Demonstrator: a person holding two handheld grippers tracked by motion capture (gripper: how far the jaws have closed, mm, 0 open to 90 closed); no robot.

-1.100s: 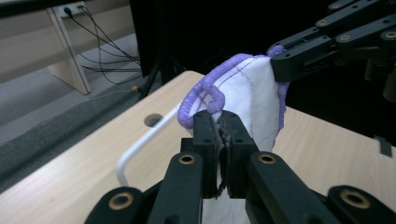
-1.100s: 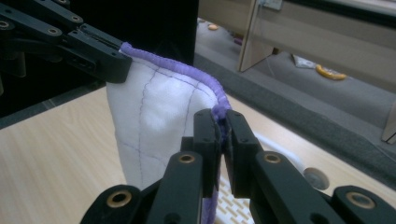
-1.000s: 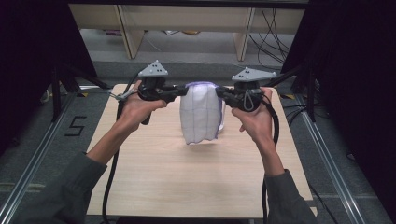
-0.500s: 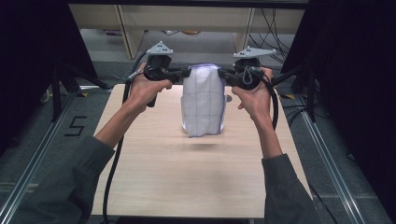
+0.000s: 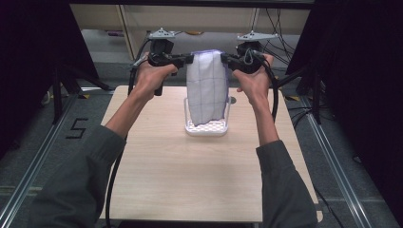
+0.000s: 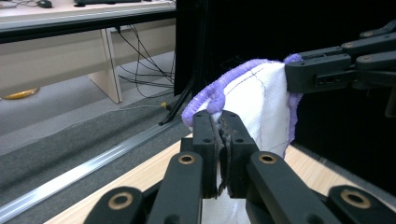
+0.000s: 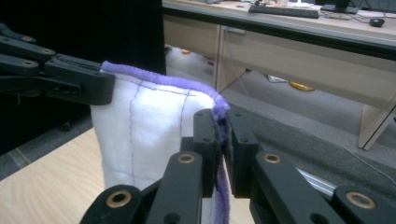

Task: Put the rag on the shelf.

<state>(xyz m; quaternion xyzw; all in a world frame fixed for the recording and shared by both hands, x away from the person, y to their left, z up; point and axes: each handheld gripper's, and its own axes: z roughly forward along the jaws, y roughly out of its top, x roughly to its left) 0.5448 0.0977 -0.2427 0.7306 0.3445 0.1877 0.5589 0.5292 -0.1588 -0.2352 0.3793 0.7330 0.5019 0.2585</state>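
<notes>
A white cloth (image 5: 205,90) with purple edging and thin grid lines hangs stretched between my two grippers above the far part of the table. My left gripper (image 5: 189,59) is shut on its top left corner and my right gripper (image 5: 224,58) on its top right corner. The cloth's lower end hangs down at a white perforated basket (image 5: 209,128); whether it touches I cannot tell. In the left gripper view the jaws (image 6: 222,126) pinch the cloth (image 6: 261,107), with the right gripper (image 6: 322,74) beyond. In the right gripper view the jaws (image 7: 222,126) clamp the purple hem of the cloth (image 7: 149,126), and the left gripper (image 7: 79,84) holds the far corner.
The wooden table (image 5: 190,180) stretches toward the person. Metal rails (image 5: 28,175) run along the floor on both sides. A pale desk frame (image 5: 128,33) and cables stand behind the table. Dark curtains flank it, and a "5" mark (image 5: 78,128) is on the floor at left.
Both hands have lifted the cloth and carried it toward the table's far edge. The cloth now hangs longer, and the white basket shows beneath it.
</notes>
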